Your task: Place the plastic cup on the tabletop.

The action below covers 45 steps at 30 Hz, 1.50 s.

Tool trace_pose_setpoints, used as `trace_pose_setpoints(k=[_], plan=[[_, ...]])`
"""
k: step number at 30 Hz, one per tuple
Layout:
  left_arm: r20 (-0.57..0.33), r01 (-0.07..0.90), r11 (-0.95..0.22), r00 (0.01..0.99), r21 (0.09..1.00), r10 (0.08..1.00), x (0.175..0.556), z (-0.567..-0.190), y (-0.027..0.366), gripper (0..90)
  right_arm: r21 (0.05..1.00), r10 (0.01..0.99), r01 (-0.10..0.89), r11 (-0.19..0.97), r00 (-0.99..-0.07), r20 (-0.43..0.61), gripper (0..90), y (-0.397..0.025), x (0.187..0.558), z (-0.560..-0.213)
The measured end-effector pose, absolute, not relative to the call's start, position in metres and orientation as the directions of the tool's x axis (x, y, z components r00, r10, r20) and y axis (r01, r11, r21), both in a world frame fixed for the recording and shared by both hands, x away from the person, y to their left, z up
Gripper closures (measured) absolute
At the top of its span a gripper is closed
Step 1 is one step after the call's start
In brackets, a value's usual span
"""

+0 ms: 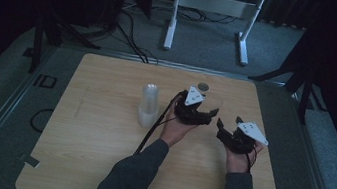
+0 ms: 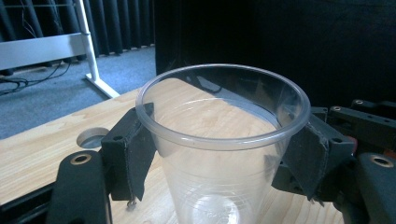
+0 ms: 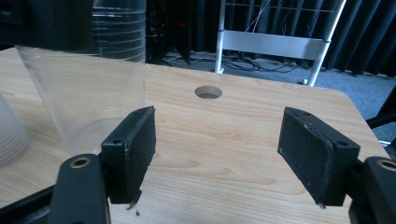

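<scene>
Between left gripper (image 2: 219, 163) pads, clear cup (image 2: 224, 140)

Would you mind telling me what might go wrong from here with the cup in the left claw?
The left claw pinches the thin clear cup just under its rim; squeezing harder may buckle it. The open right claw sits close beside the cup and might bump it. The stack of cups stands near the left forearm and may topple.

Clear ribbed plastic cup (image 2: 223, 154), black jaw pads, pale wood-grain table (image 1: 100, 130), whitish translucent cup stack (image 1: 148, 105) left of cup, white frame (image 1: 215, 5) beyond table
</scene>
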<state>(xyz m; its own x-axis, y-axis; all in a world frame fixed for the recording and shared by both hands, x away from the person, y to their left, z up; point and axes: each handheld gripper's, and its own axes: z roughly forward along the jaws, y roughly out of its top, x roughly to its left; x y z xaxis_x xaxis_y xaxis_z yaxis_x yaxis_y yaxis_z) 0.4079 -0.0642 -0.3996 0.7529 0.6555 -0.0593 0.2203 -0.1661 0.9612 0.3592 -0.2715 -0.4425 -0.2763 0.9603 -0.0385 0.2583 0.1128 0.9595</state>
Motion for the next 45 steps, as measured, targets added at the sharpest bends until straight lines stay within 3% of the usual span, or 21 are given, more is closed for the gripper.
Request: trace_pose_setpoints(k=[15, 45], plan=[[-0.012, 0.179, -0.178, 0.738, 0.968, 0.675, 0.4, -0.404, -0.063, 29.5, 0.959, 0.96, 0.259, 0.112, -0.276, -0.037, 27.6, -0.273, 0.359, -0.442], [-0.022, 0.184, -0.165, 0.73, 0.969, 0.683, 0.393, -0.418, -0.055, 29.5, 0.959, 0.96, 0.261, 0.11, -0.276, -0.035, 27.6, -0.274, 0.359, -0.443]])
